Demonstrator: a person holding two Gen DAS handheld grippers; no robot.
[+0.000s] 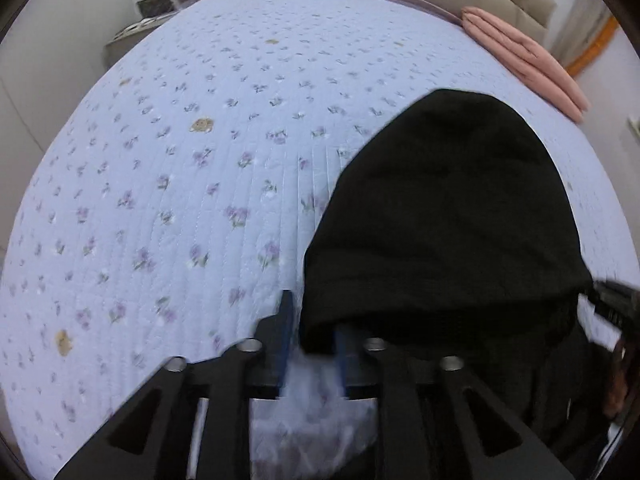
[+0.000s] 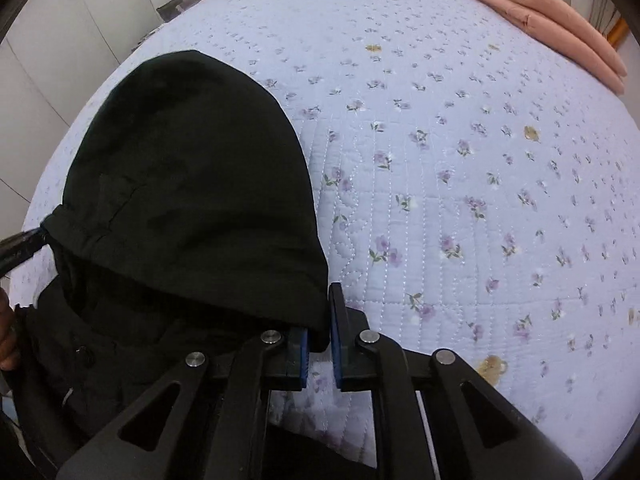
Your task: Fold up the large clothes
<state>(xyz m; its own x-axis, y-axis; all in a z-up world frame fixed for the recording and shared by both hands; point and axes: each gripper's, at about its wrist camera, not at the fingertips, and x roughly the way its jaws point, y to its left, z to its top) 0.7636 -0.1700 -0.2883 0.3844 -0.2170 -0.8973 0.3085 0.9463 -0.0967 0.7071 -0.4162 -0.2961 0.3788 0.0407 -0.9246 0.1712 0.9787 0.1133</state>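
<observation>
A black hooded jacket lies on the bed with its hood [image 1: 448, 208] spread flat away from me; it also shows in the right wrist view [image 2: 192, 184]. My left gripper [image 1: 312, 340] sits at the hood's left lower corner, blue pads partly apart, the hood edge draped over the right pad; the frame is blurred. My right gripper [image 2: 319, 332] is closed on the hood's right lower corner, cloth pinched between the blue pads. Each gripper shows at the edge of the other's view, the right gripper [image 1: 612, 304] and the left gripper [image 2: 20, 248].
A light blue quilted bedspread with purple flowers [image 1: 200, 160] covers the bed [image 2: 480, 200]. A folded pink blanket [image 1: 524, 56] lies at the far right corner [image 2: 548, 16]. White wardrobe doors [image 2: 52, 20] stand to the left.
</observation>
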